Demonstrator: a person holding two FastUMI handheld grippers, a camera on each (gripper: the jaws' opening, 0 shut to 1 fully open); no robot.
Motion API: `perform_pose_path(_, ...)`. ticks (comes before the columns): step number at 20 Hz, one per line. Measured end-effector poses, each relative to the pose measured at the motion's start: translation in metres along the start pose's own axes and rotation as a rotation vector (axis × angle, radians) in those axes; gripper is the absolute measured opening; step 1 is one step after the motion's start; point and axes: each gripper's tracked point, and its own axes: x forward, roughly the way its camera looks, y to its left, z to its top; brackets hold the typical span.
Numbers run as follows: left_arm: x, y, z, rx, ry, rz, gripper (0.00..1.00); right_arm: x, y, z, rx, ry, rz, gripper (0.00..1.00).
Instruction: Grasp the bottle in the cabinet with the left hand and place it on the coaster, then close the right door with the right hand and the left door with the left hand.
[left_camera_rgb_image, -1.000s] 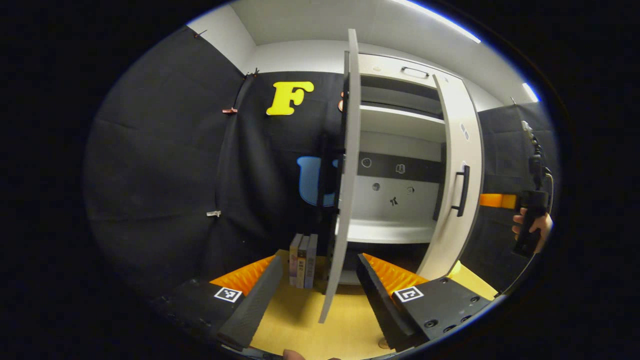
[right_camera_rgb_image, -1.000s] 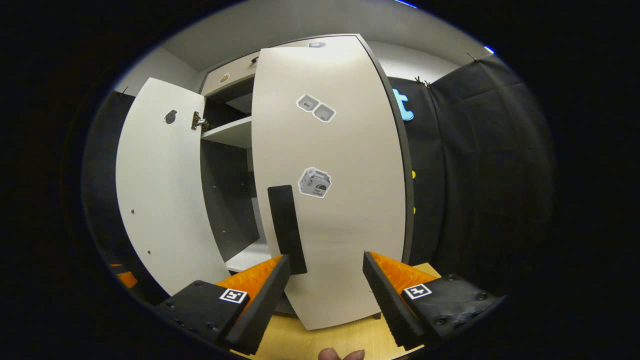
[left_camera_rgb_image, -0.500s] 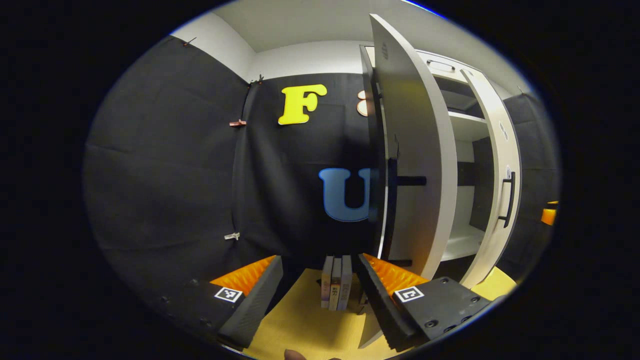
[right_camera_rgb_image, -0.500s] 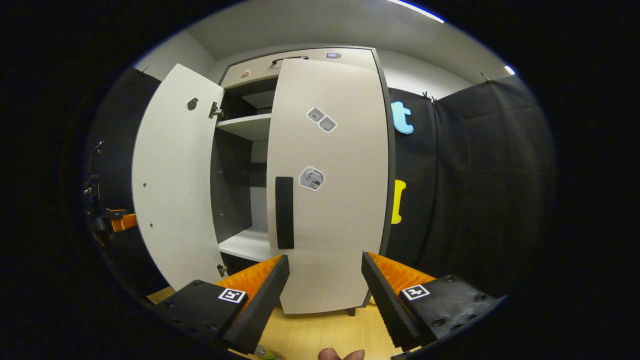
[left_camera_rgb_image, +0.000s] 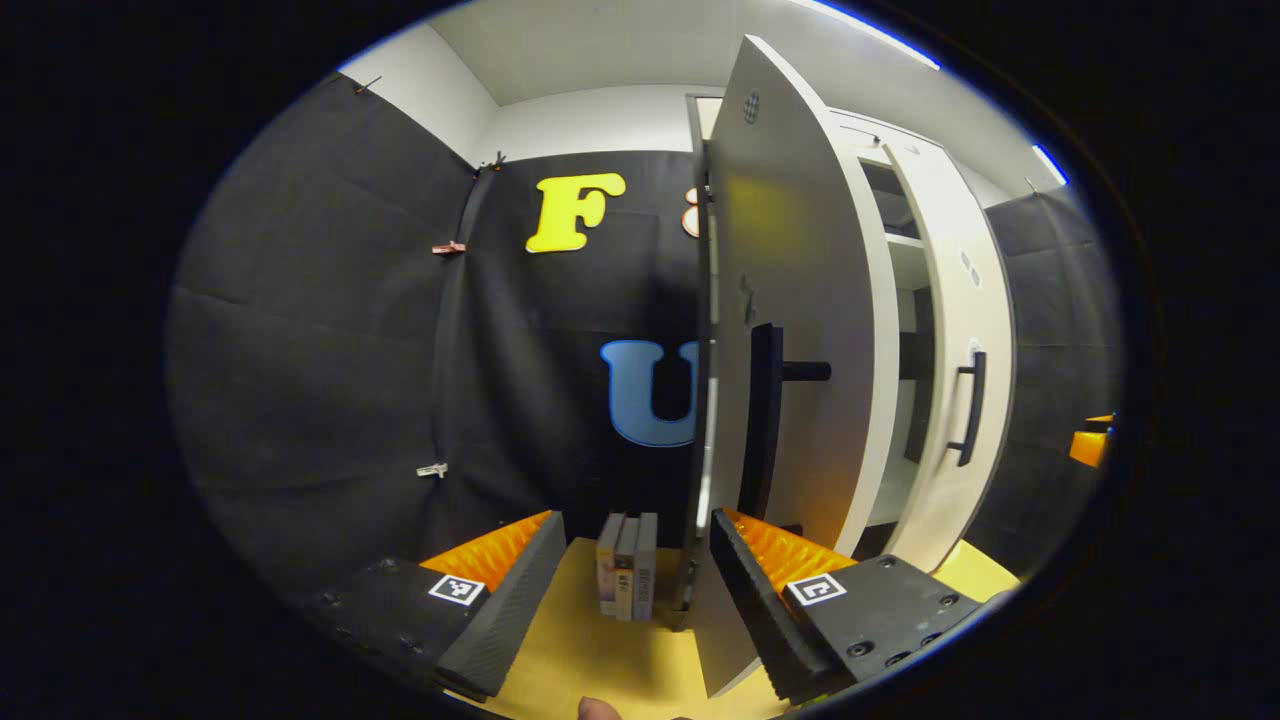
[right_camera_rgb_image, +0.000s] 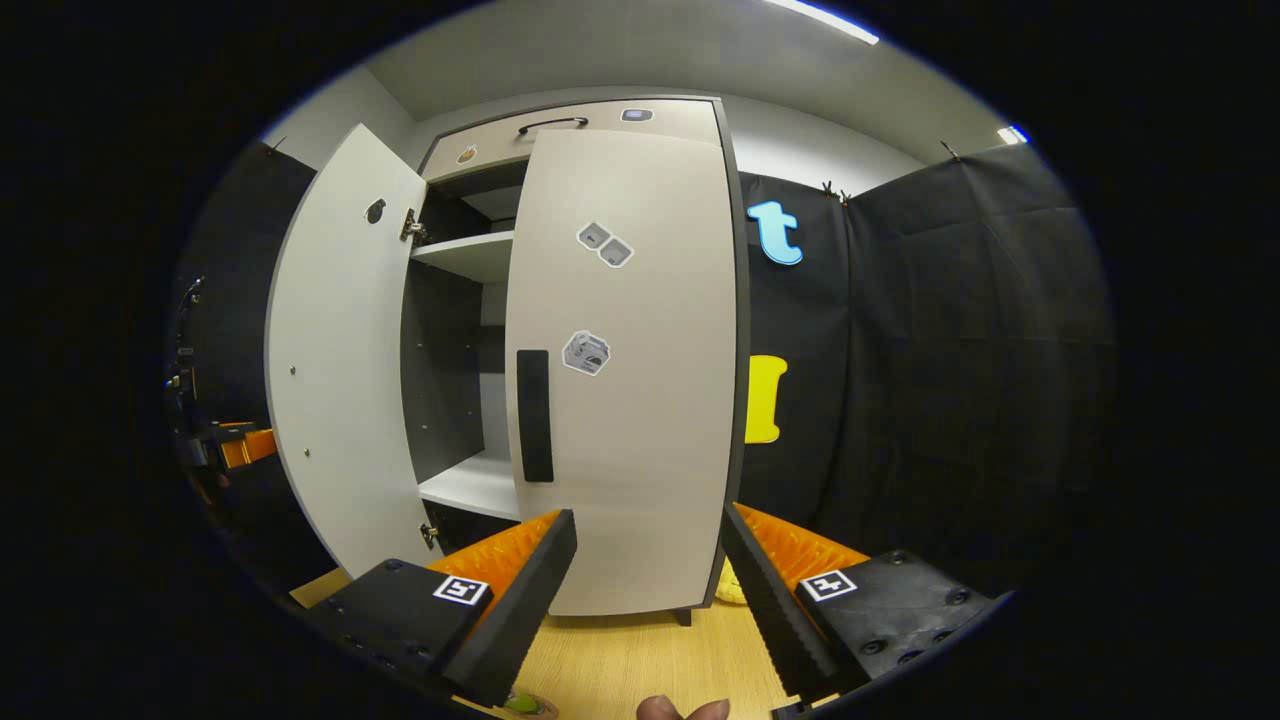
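Left gripper (left_camera_rgb_image: 630, 560): two long wedge-shaped fingers with ribbed inner faces, each on a black block carrying a square black-and-white marker and round screw heads. Right gripper (right_camera_rgb_image: 645, 560) has the same build, markers and screws, ridged pads (right_camera_rgb_image: 790, 545) facing inward.

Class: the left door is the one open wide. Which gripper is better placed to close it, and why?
Left. The left gripper is open right at the left door, near its handle; the right gripper faces the right door.
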Motion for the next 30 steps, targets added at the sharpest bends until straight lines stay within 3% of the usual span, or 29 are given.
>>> perform_pose_path(4, 0.002, -0.039, 0.000, 0.013, -0.002, -0.051, 0.97, -0.008, -0.012, 0.001, -0.012, -0.006, -0.014, 0.97)
perform_pose_path(15, 0.030, -0.138, 0.010, 0.028, -0.037, -0.184, 0.94, -0.026, -0.051, -0.002, 0.013, 0.008, -0.065, 0.97)
perform_pose_path(20, 0.050, -0.161, 0.009, 0.009, -0.035, -0.196, 0.92, -0.037, -0.067, -0.006, 0.016, 0.012, -0.098, 0.97)
perform_pose_path(30, 0.087, -0.193, 0.008, 0.017, -0.027, -0.193, 0.95, -0.042, -0.078, -0.009, 0.010, 0.018, -0.114, 0.97)
